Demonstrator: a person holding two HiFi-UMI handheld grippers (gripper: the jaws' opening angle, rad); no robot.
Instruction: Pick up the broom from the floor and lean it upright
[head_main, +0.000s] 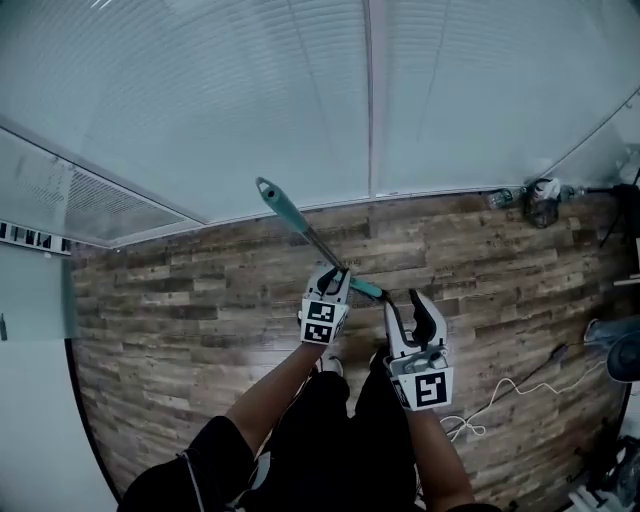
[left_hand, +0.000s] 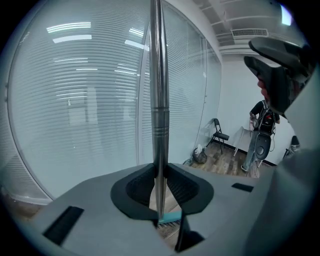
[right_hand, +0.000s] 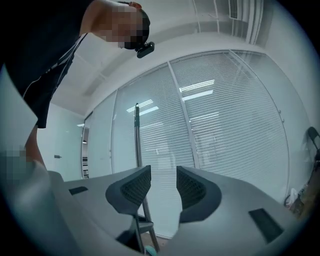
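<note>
The broom stands nearly upright in front of the glass wall. Its metal pole (head_main: 305, 232) ends in a teal grip (head_main: 268, 192), and a teal part of its head (head_main: 365, 290) shows beside my left gripper (head_main: 333, 277). That gripper is shut on the pole (left_hand: 159, 100), which runs straight up between its jaws; my left gripper (left_hand: 159, 175) has the teal bristle head (left_hand: 171, 217) just below it. My right gripper (head_main: 408, 305) hangs beside the broom at the right, open. In its own view my right gripper (right_hand: 163, 175) has nothing between its pads, and the pole (right_hand: 136, 135) stands behind the left one.
A glass wall with blinds (head_main: 300, 90) runs along the far side of the wooden floor (head_main: 180, 320). A white cable (head_main: 500, 390) lies at the right, with bags (head_main: 540, 200) by the wall. A folding chair (left_hand: 218, 134) and gear stand further along. My legs (head_main: 330, 430) are below.
</note>
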